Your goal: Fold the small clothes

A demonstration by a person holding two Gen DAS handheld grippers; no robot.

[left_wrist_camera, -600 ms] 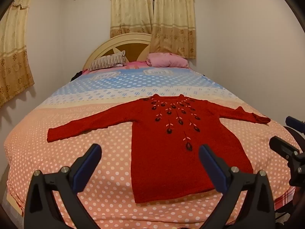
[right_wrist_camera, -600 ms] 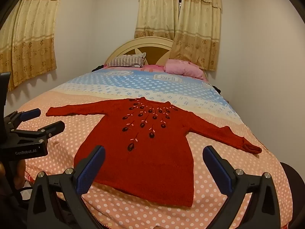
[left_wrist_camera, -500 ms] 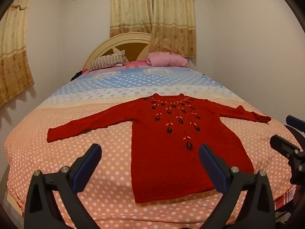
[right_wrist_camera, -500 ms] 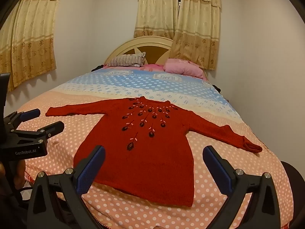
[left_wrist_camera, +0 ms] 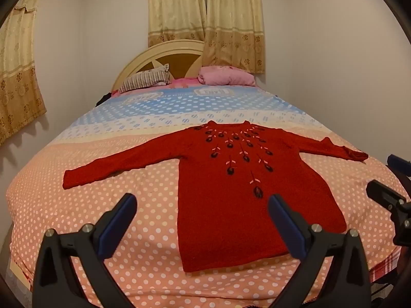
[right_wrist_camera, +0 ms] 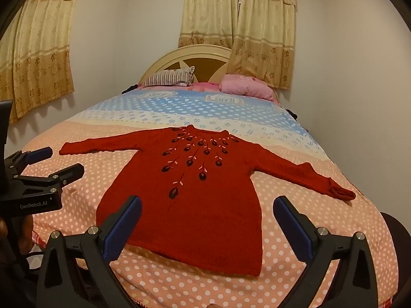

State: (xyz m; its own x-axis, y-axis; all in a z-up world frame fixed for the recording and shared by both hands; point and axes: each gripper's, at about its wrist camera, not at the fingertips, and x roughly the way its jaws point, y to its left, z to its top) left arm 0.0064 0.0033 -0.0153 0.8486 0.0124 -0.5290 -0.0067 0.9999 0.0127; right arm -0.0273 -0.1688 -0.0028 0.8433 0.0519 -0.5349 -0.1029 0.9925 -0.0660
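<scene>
A red knitted sweater with dark embroidered flowers on the chest lies flat on the bed, both sleeves spread out, hem toward me. My left gripper hovers open above the foot of the bed, near the hem's left half, nothing between its blue pads. My right gripper is open too, over the hem's right half, also empty. Each gripper shows at the edge of the other's view: the right one at the far right, the left one at the far left, held by a hand.
The bed has a peach polka-dot sheet that turns blue toward the headboard. A striped pillow and a pink pillow lie at the head. Walls close in on both sides; curtains hang behind.
</scene>
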